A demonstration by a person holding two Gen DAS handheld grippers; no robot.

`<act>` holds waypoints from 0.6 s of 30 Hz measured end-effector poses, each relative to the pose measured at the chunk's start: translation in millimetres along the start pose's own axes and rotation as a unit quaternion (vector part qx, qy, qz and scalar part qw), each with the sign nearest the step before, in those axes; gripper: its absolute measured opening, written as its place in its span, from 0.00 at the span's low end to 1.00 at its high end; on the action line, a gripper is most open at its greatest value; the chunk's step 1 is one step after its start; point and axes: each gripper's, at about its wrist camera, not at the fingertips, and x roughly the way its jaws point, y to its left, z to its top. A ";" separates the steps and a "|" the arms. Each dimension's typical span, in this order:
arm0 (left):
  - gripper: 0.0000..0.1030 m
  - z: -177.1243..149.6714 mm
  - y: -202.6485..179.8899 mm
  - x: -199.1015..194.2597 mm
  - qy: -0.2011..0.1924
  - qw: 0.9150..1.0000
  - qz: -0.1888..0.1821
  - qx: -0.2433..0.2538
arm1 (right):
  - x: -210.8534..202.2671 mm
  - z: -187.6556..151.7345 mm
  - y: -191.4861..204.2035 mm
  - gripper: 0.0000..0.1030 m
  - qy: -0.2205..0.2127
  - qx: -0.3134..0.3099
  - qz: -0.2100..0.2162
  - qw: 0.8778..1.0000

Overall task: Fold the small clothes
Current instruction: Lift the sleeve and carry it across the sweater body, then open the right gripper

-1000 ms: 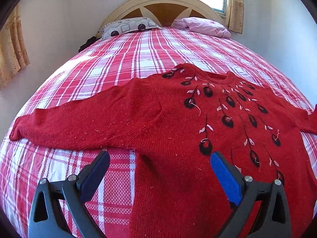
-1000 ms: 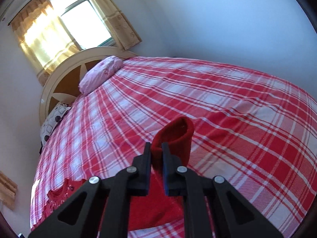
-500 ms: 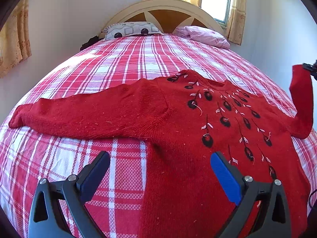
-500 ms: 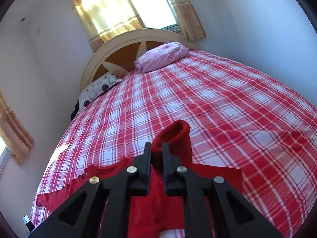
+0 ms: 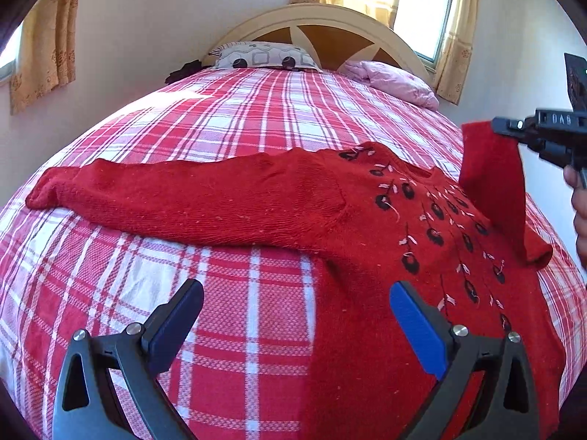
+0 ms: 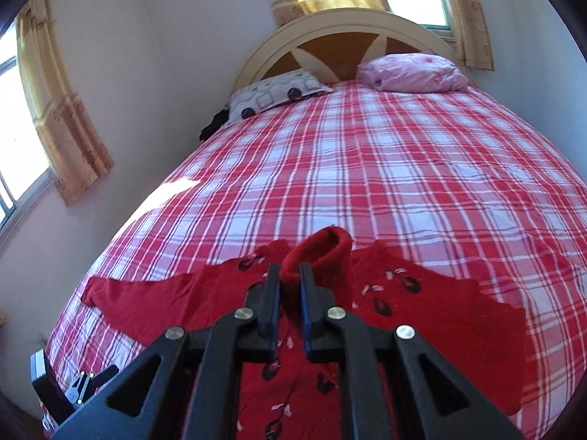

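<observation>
A: Where does the red sweater (image 5: pixel 367 227) lie?

B: It is spread front-up on the red-and-white plaid bedspread (image 5: pixel 234 121), near the foot of the bed. One sleeve (image 5: pixel 176 198) stretches flat toward the left of the left wrist view. The chest carries dark embroidered flowers (image 5: pixel 433 236) with pale leaves.

A: And the other sleeve?

B: The right gripper (image 6: pixel 290 282) is clenched on its cuff (image 6: pixel 323 253). The red knit is pinched between the two fingers and bulges out beyond them. In the left wrist view that raised sleeve (image 5: pixel 491 187) hangs off the gripper above the sweater's body, folded over at the shoulder.

A: What does the left gripper (image 5: pixel 297 315) do?

B: It stands released, fingers wide apart with nothing between them, above the sweater's lower edge and the bedspread beside it. Its blue pad (image 5: pixel 414 326) sits over the red knit.

A: Anything else?

B: A patterned pillow (image 5: pixel 264 57) and a pink pillow (image 5: pixel 396 79) lie by the arched headboard (image 5: pixel 330 24). Part of a hand (image 5: pixel 578 201) shows at the right edge.
</observation>
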 end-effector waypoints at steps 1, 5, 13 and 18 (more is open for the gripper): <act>0.99 0.3 3.2 0.1 0.000 1.000 0.003 -0.005 | 7.7 -5.8 11.2 0.12 0.008 -0.012 0.004 1.000; 0.99 1.0 12.0 -0.6 -0.002 1.000 0.010 -0.016 | 34.8 -30.6 48.8 0.12 0.029 -0.052 0.017 0.998; 0.99 0.9 24.6 -5.5 -0.008 0.999 0.031 -0.028 | 78.2 -68.7 87.4 0.12 0.089 -0.080 0.049 0.992; 0.99 3.8 23.3 -5.2 -0.004 0.999 0.031 -0.025 | 94.6 -93.9 84.6 0.24 0.142 -0.080 0.077 0.984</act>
